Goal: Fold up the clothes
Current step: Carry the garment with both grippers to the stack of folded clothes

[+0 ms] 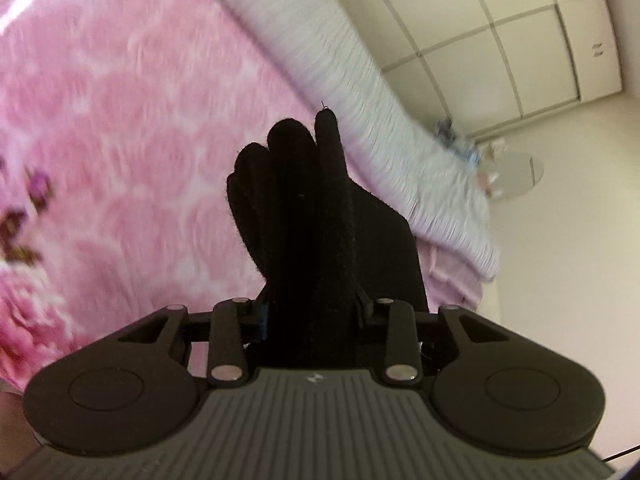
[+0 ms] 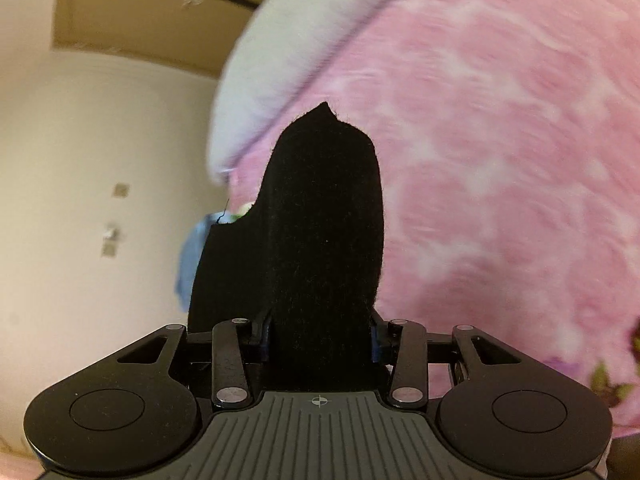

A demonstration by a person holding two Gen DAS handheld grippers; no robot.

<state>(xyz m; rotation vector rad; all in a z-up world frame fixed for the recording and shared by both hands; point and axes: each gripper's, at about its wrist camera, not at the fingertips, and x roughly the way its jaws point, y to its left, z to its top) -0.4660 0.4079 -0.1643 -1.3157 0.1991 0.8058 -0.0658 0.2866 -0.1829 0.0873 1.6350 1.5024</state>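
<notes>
Black glove (image 1: 304, 216) clamped in left tool (image 1: 310, 308), right tool (image 2: 320, 332) likewise

Both cams sit just behind their own jaws, looking forward along the fingers, linkage filling the bottom of each view. Left wrist cam: tilted, close over the pink floral blanket (image 1: 120, 140), which fills its left side; white pillow (image 1: 360, 100) runs diagonally across; wardrobe doors (image 1: 500, 32) and wall sit far off at right. Right wrist cam: mirrored layout, same pink blanket (image 2: 500, 160) close on its right, same white pillow (image 2: 280, 40) top centre, wall and a cabinet (image 2: 140, 20) at left. Black fabric (image 1: 304, 220) blocks each centre (image 2: 324, 240). Shared: blanket, pillow. Both views motion-blurred.
</notes>
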